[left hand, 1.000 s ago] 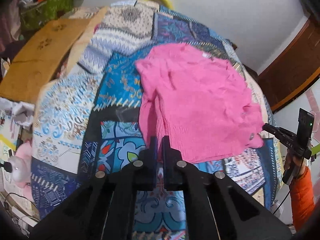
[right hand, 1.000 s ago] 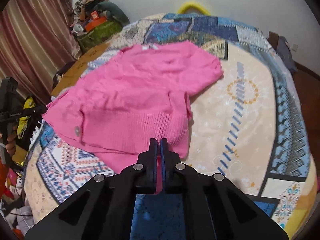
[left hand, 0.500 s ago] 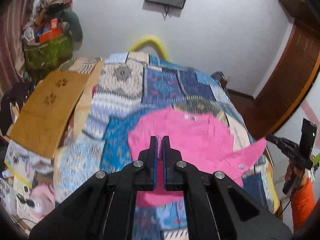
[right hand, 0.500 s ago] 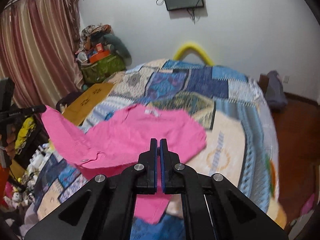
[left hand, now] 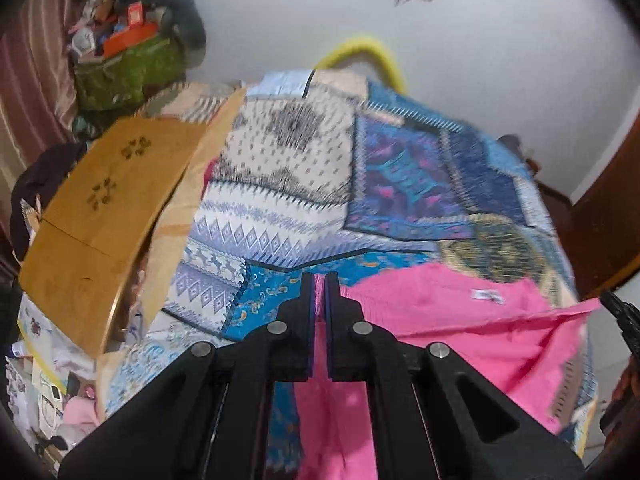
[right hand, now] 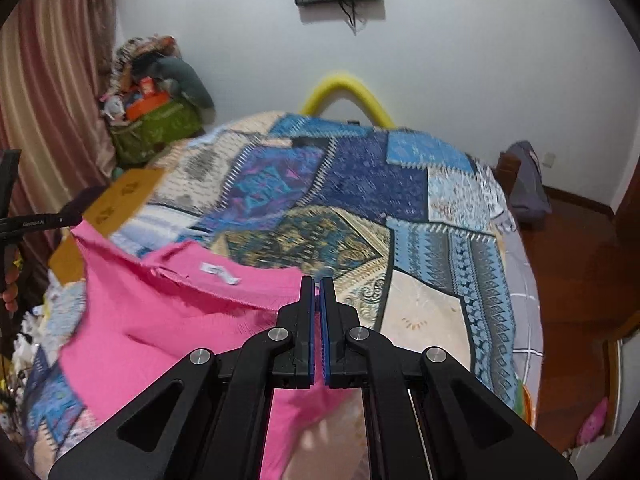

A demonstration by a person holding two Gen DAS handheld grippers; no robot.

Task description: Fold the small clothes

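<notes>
A small pink knit top (left hand: 452, 320) hangs between my two grippers above the patchwork bedspread (left hand: 288, 184), its white neck label facing up. My left gripper (left hand: 319, 286) is shut on one edge of the top, with pink cloth running down between its fingers. My right gripper (right hand: 317, 290) is shut on the opposite edge of the top (right hand: 168, 320). In the right wrist view the left gripper's tip (right hand: 40, 222) holds the far pink corner raised at the left. In the left wrist view the right gripper's tip (left hand: 624, 316) shows at the right edge.
A brown cardboard sheet (left hand: 104, 208) lies at the bed's left side. A green bag piled with things (left hand: 132, 60) stands in the far left corner by the curtain. A yellow foam arch (right hand: 346, 94) stands behind the bed. A wooden door and floor are at the right.
Both grippers have lifted the pink top's edges off the bed and carried them toward the far end of the bed. The top now hangs stretched between them instead of lying flat.
</notes>
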